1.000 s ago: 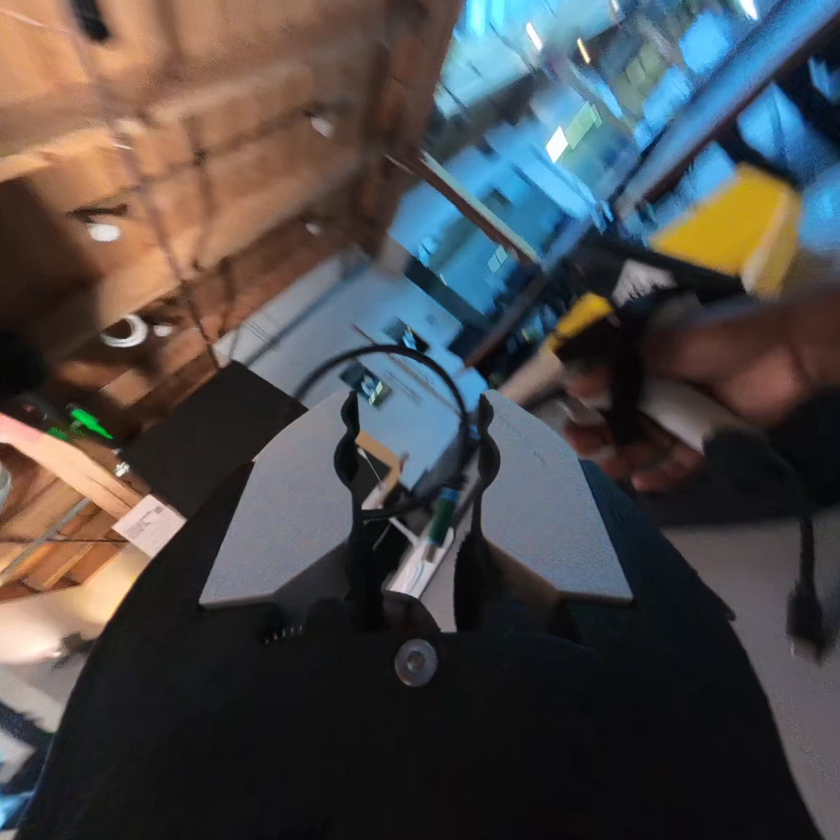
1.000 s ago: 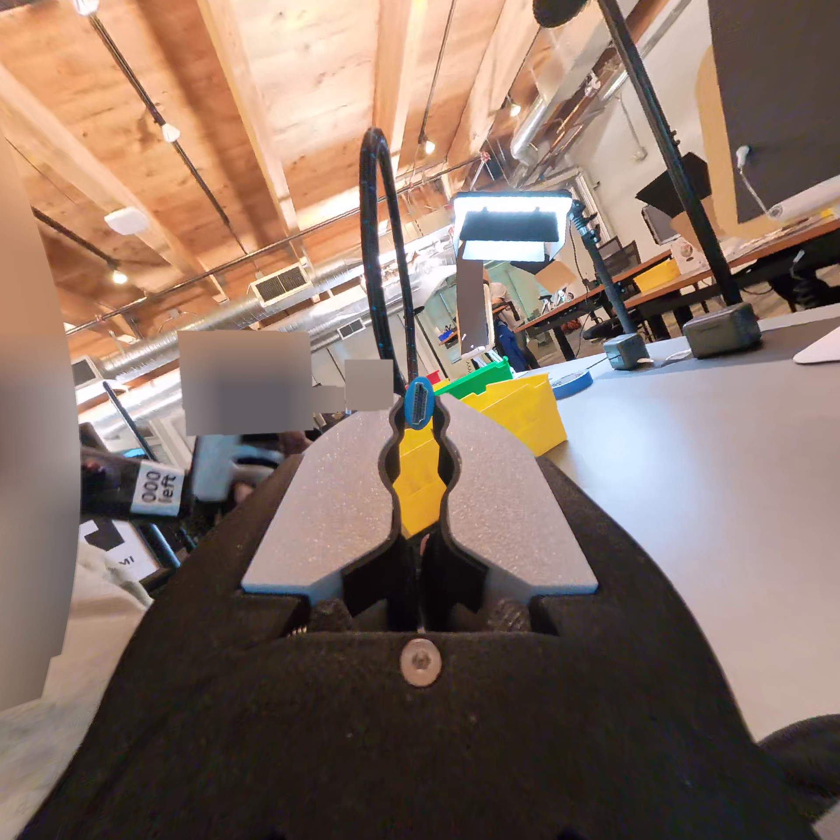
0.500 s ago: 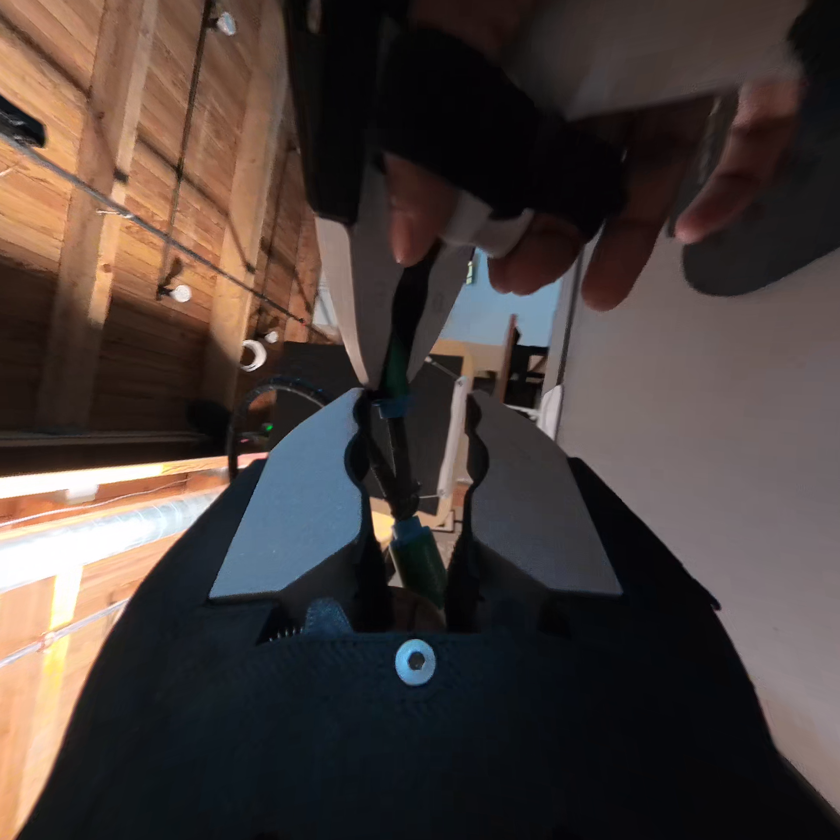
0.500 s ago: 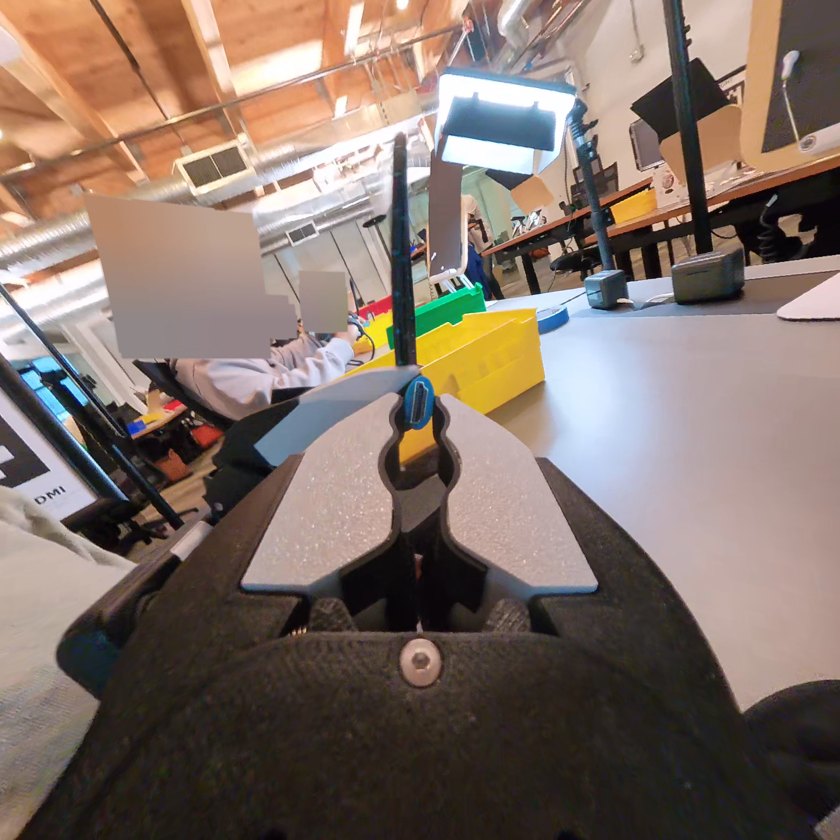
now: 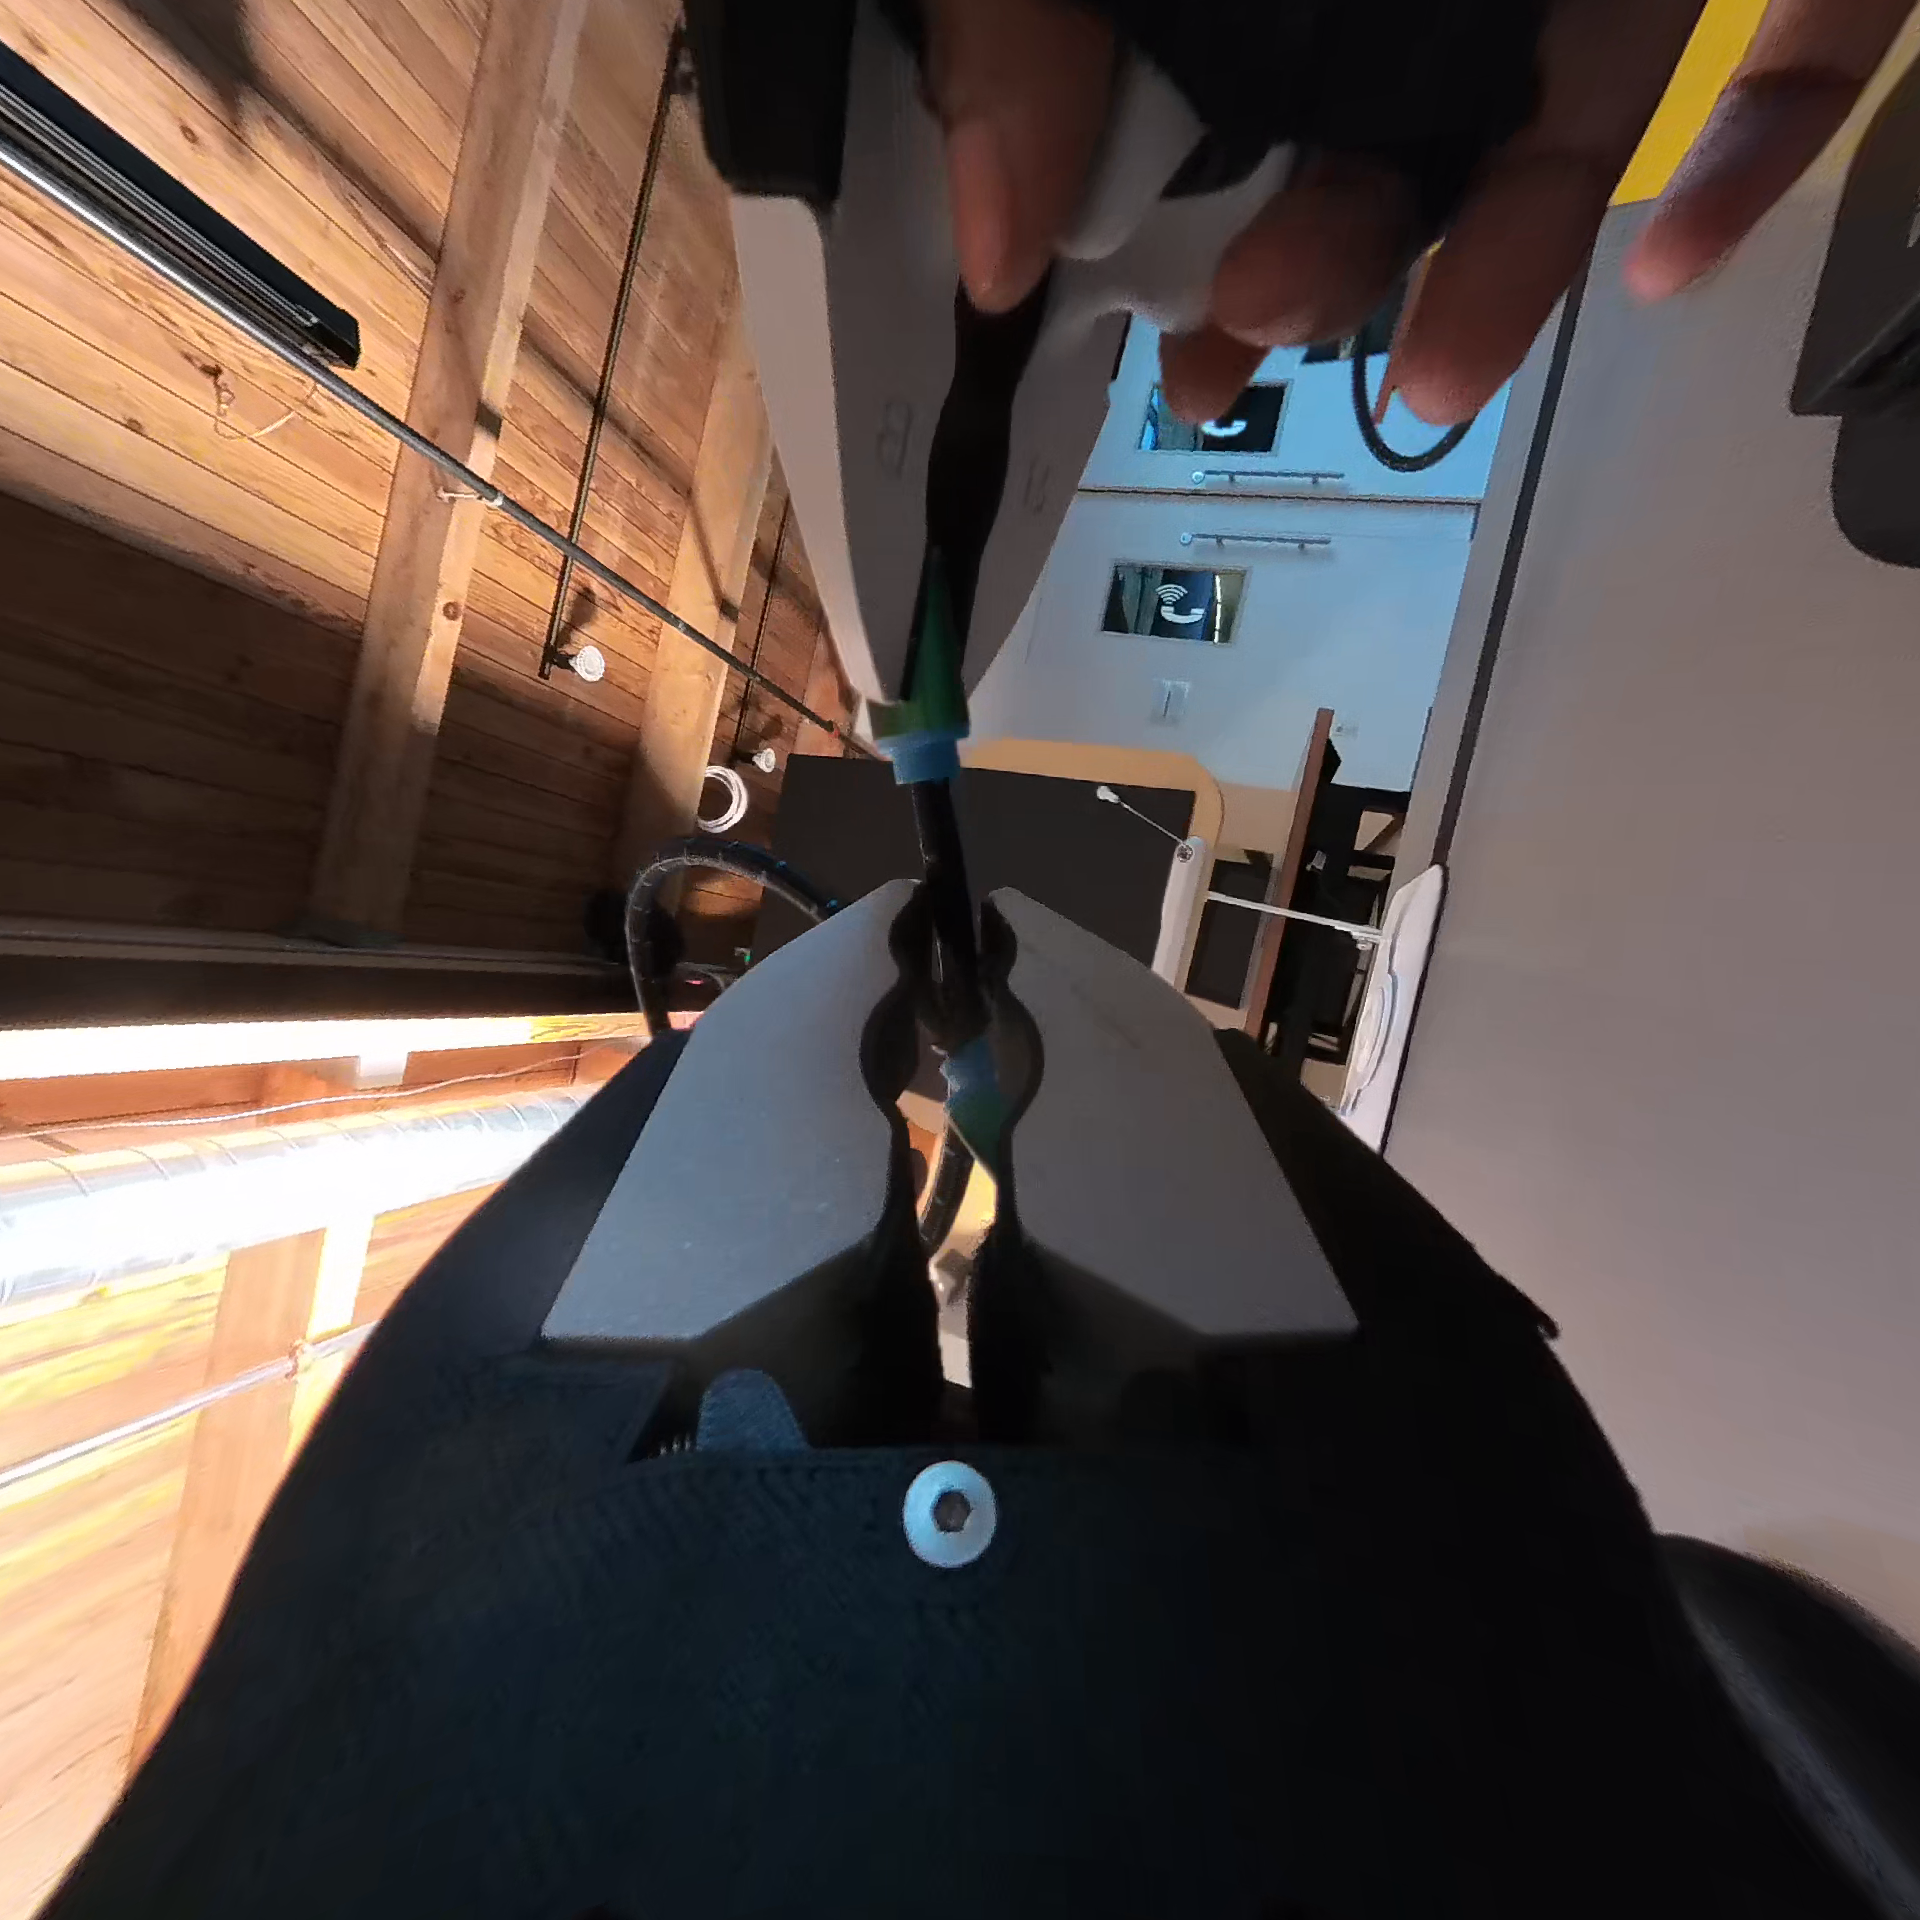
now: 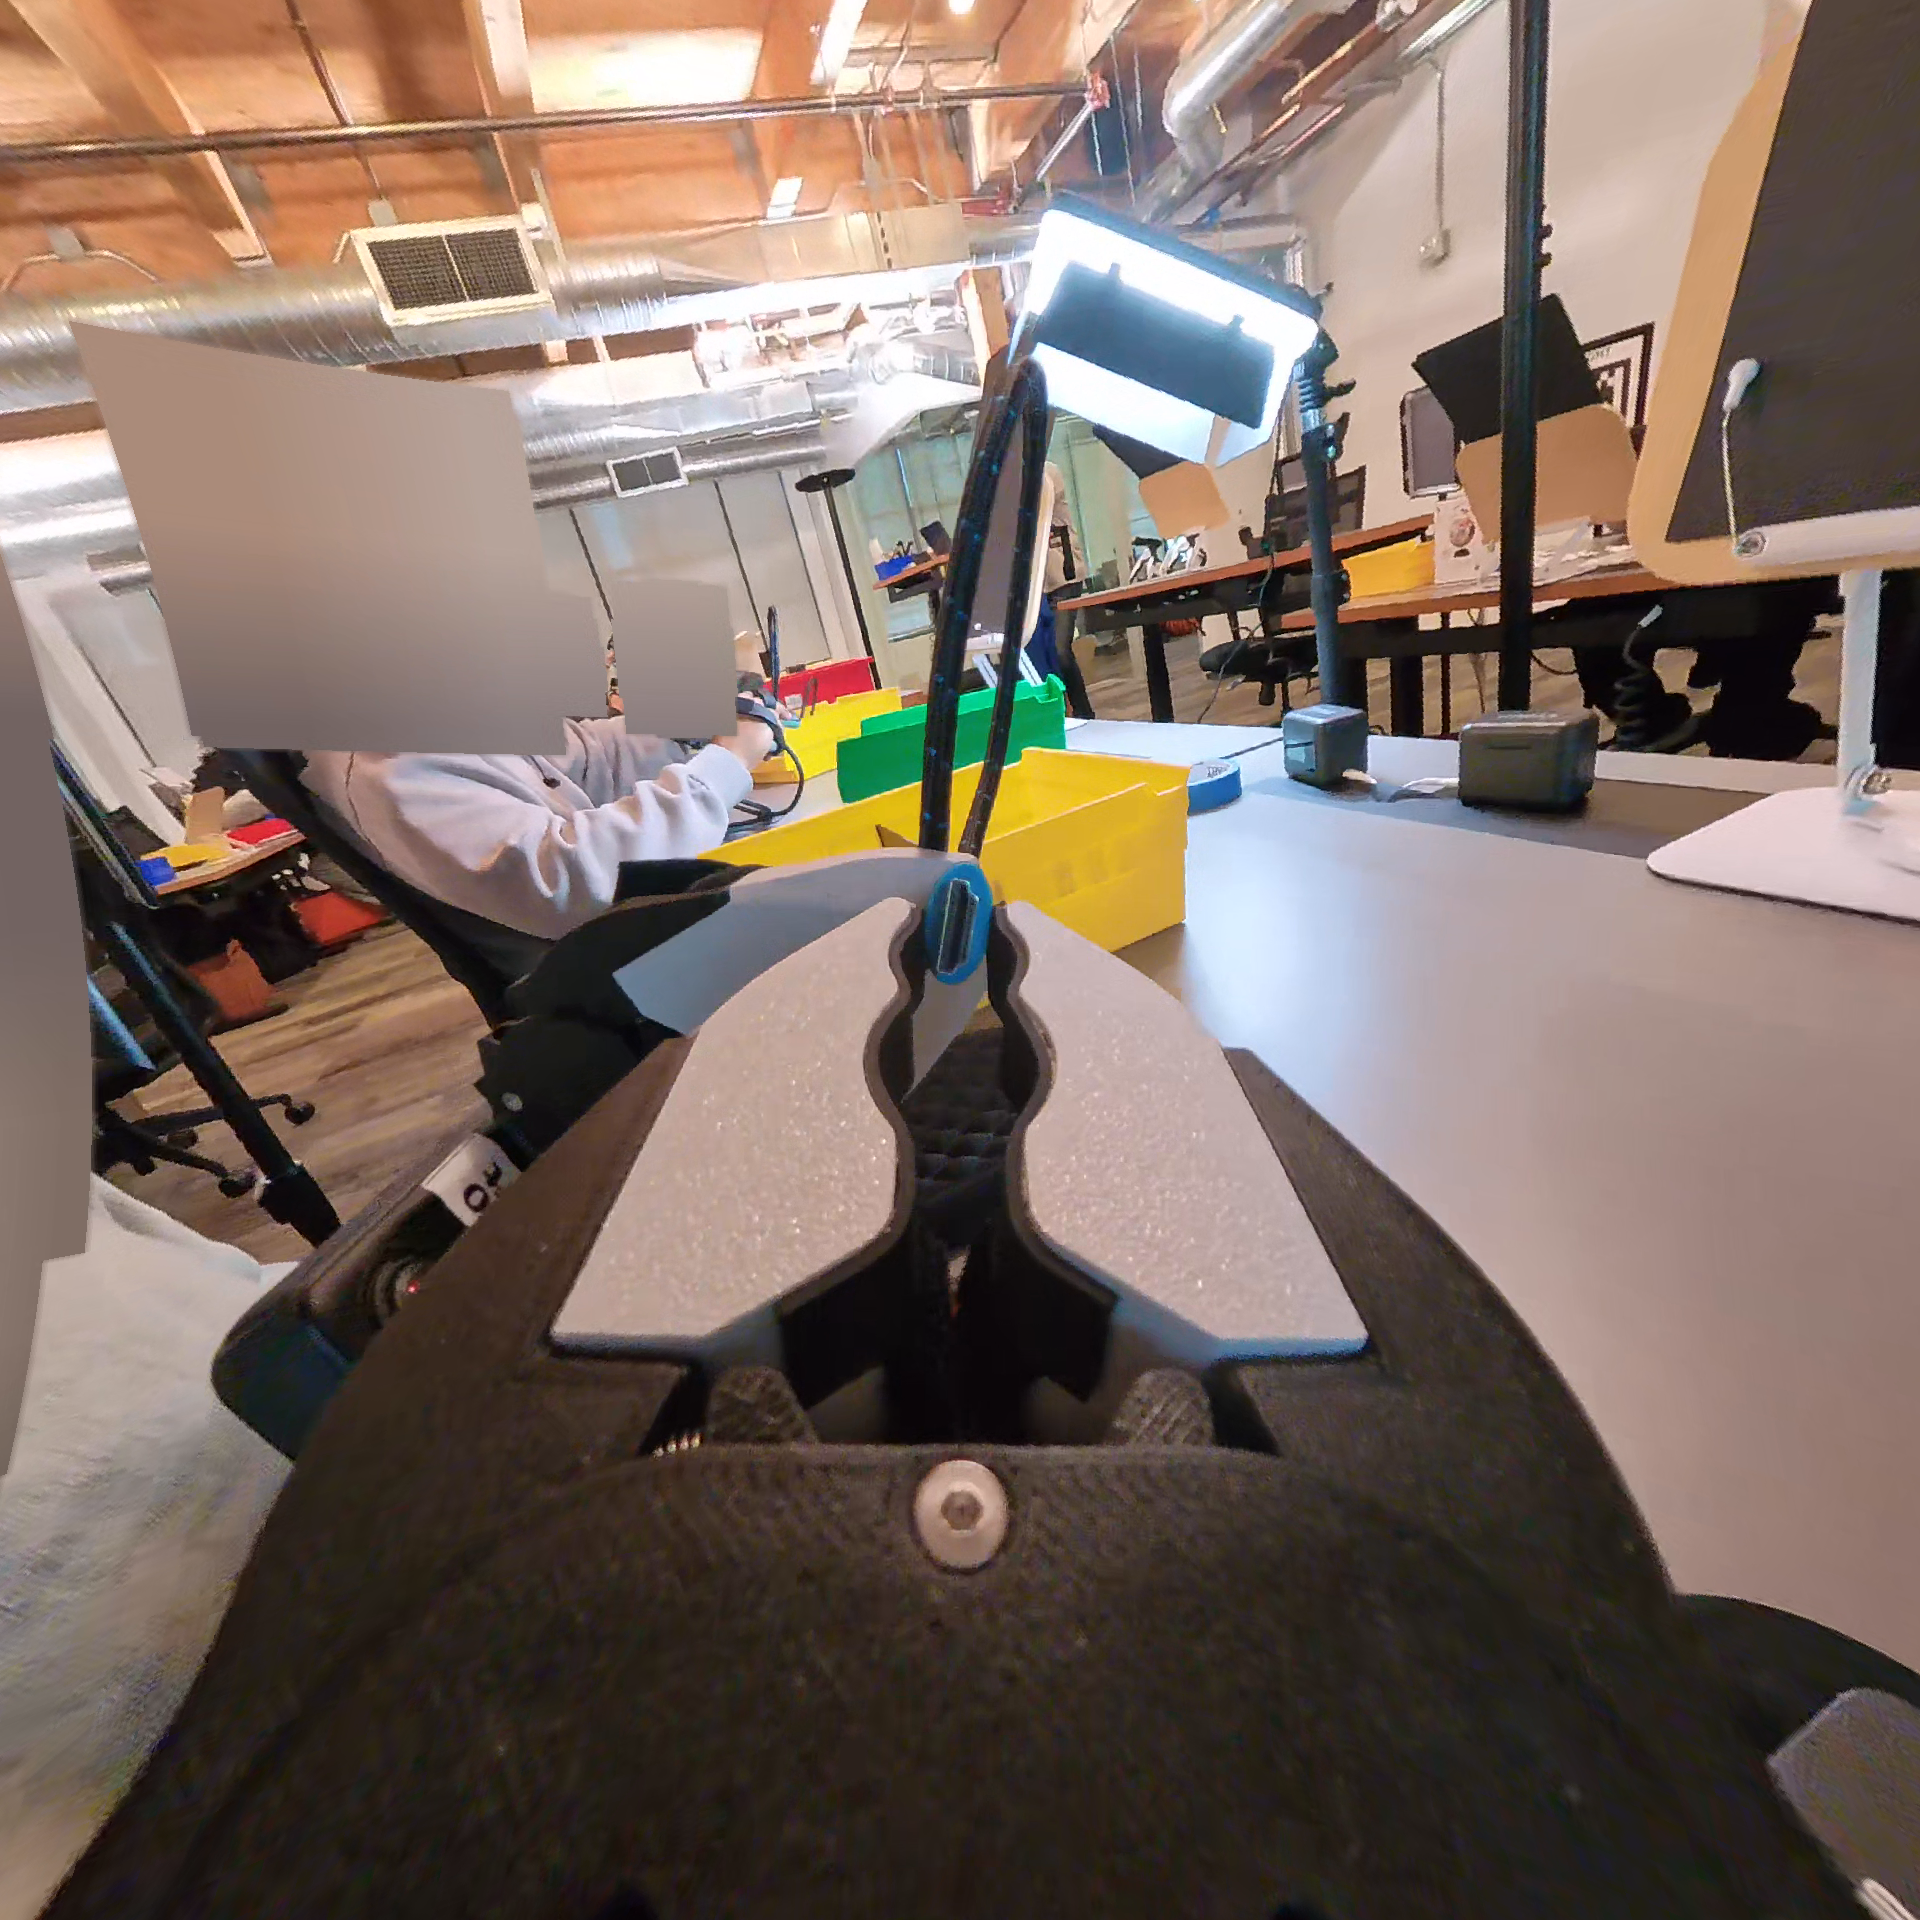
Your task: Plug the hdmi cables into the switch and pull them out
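In the left wrist view, my left claw (image 5: 945, 916) had drawn in since half a second before. Its fingers, then well apart, stood almost together, pinching the black hdmi cable (image 5: 938, 831) at their tips. A green plug (image 5: 977, 1103) with a blue band sat deeper between them, though I could not tell whether the pads pressed on it. Far beyond the tips, my right claw (image 5: 920, 665) hung from the top of the view in my right hand (image 5: 1299, 208), clamped on the cable's other green plug end (image 5: 935, 655). The cable ran straight and short between the two claws. I took this as a handover: both claws gripped the same lead.

In the right wrist view, my right claw (image 6: 961, 914) was closed tight on the blue-ringed plug face (image 6: 956, 928), which pointed outward at its tips as it had a second before. The lead arched up and away. The left claw's grey finger (image 6: 748, 935) had come in just beside it on the left. The grey table (image 6: 1558, 1039) lay to the right and a yellow bin (image 6: 1091, 831) farther off. The switch showed in neither view, so plugging in was not yet possible from there.
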